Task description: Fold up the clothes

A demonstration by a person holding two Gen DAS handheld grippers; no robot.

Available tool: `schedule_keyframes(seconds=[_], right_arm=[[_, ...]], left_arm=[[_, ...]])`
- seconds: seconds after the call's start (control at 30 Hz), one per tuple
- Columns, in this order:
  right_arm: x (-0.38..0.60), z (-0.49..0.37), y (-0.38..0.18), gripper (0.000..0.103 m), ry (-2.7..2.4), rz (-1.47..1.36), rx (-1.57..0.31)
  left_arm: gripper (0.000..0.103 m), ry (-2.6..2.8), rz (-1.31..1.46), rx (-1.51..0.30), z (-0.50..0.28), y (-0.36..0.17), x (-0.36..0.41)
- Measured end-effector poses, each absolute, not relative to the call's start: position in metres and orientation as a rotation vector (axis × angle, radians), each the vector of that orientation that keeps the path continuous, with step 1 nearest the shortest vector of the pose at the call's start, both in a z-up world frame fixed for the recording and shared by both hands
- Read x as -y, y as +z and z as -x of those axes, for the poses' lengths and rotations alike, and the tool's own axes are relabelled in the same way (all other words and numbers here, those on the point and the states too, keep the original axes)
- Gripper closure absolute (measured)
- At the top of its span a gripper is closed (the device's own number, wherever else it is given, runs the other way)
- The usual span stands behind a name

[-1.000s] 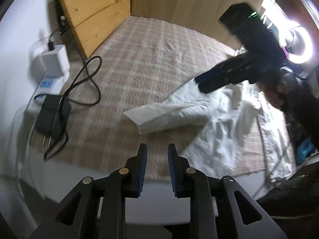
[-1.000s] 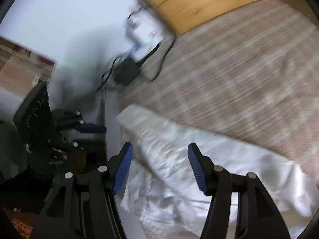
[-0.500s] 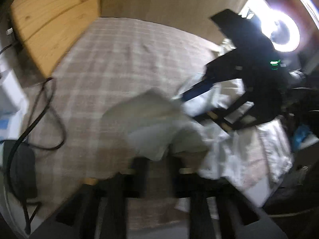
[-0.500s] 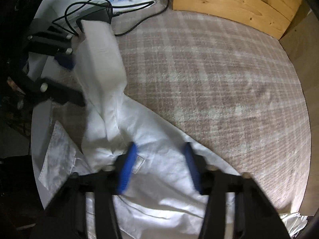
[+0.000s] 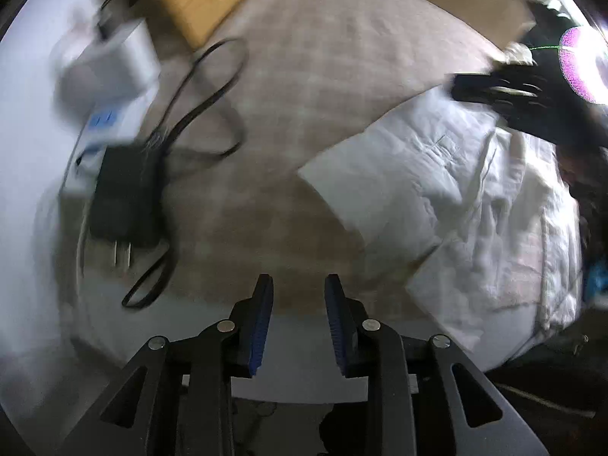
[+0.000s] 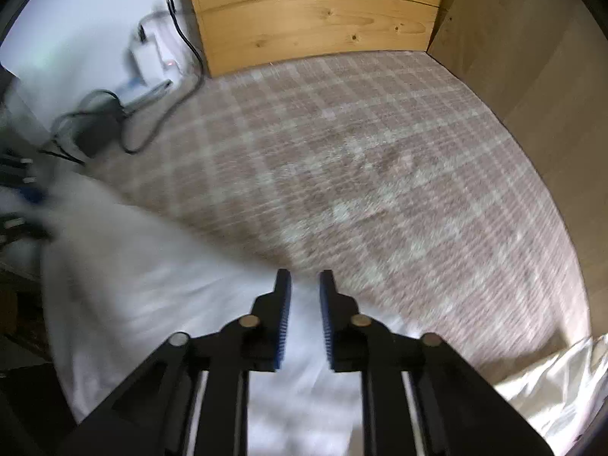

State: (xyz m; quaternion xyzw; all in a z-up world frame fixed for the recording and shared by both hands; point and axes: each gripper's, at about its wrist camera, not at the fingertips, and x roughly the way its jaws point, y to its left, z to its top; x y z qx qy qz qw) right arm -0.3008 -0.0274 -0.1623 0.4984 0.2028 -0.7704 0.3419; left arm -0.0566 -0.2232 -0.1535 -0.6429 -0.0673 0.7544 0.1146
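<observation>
Black power adapter (image 5: 121,197) and looped cable (image 5: 205,102) on plaid bed cover (image 6: 361,174), wooden headboard (image 6: 315,19) behind, rumpled white garment (image 5: 448,190) spread along the bed's near edge, left claw (image 5: 298,304) and right claw (image 6: 305,292) both opening, nothing gripped.

Black cable (image 5: 212,95), white power strip (image 5: 110,87), wooden headboard (image 6: 315,15), plaid bedcover (image 6: 361,159).

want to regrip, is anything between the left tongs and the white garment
Nothing visible. Only bare plaid blanket lies between the left tongs, empty and opening, and the white garment. The black cable lies off to the other side.
</observation>
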Motion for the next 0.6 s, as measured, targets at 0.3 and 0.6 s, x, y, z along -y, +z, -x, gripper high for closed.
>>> schedule_keyframes(seconds=[0.3,0.6], right_arm=[[0.021,0.238,-0.131,0.075,-1.857,-1.272,-0.453],[-0.088,0.235,-0.115,0.066,-2.055,-1.411,-0.219]], left_arm=[[0.068,2.179,1.709,0.162,0.023,-0.151,0.177],[0.070,2.166,1.682,-0.147,0.039,-0.182,0.123]])
